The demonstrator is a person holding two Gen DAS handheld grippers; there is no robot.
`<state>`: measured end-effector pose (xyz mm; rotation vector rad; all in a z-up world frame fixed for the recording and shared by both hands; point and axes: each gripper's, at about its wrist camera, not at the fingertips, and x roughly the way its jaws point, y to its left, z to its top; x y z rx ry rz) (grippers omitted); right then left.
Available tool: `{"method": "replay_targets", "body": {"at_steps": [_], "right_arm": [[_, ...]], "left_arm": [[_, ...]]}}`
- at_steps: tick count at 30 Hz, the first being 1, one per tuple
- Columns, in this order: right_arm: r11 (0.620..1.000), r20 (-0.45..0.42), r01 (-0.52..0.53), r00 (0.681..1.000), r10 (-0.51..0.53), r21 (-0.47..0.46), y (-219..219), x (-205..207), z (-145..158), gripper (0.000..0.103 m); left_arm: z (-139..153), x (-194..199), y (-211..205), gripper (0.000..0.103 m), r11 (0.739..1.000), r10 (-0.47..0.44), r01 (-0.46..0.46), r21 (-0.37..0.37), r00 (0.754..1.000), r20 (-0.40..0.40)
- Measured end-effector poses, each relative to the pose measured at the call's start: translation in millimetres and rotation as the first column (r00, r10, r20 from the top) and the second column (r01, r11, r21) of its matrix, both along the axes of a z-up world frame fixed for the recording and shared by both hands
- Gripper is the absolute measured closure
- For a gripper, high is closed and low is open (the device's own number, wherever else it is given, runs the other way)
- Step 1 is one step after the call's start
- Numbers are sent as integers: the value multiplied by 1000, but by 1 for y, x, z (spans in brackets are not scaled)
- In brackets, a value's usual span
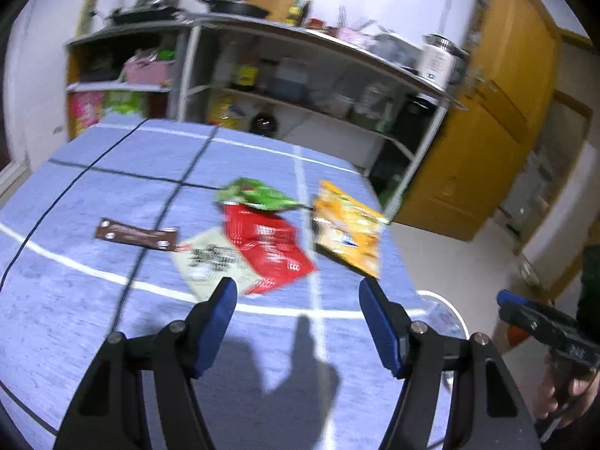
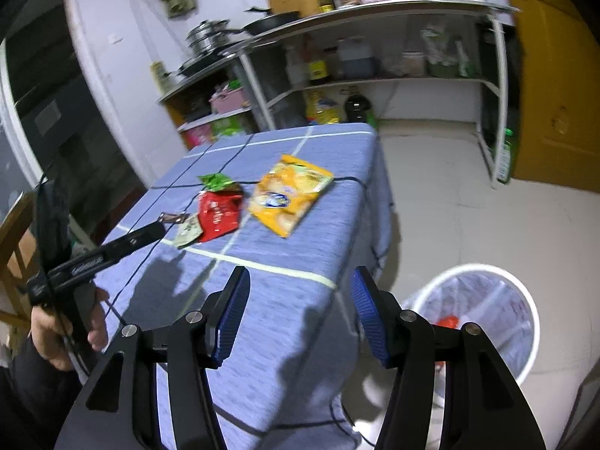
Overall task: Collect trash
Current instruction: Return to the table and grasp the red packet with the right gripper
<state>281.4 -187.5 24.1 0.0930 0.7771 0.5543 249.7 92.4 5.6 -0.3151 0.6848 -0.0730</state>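
White bin [image 2: 525, 322] beside table holding red scrap [image 2: 448, 321], both tools [image 1: 298, 290] [image 2: 302, 281] released, empty

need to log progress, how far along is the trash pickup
Done: an orange piece lies in the bin. In hand: nothing; left gripper and right gripper are open and empty. Left on the table: yellow bag, red wrapper, green wrapper, white wrapper, brown wrapper.
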Motion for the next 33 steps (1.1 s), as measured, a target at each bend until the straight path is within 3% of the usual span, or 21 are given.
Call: {"method": "replay_targets", "body": {"at_steps": [9,15,17,20,29,33], "right_arm": [[992,-14,-120,993,120,-27,67,36,-2,46],[988,-39,-154,987,153,-22,80,45,-13,46],[988,-52,-151,987,150,-24,80,49,-17,46],[988,-55,-153,987,151,-25,81,52,-17,46],[971,-48,-238,971,236,-33,123,74,-10,46],[952,-52,-294,955,290,-85,160,87,-19,46]], "left_arm": [[-32,47,35,33,996,94,-93,10,988,-126],[-48,74,31,33,992,120,-112,56,976,-180],[-50,76,25,34,987,132,-113,114,976,-175],[-52,76,21,45,980,140,-111,168,975,-170],[-44,58,37,88,988,116,-101,120,985,-125],[-41,47,55,92,991,114,-105,81,987,-112]]}}
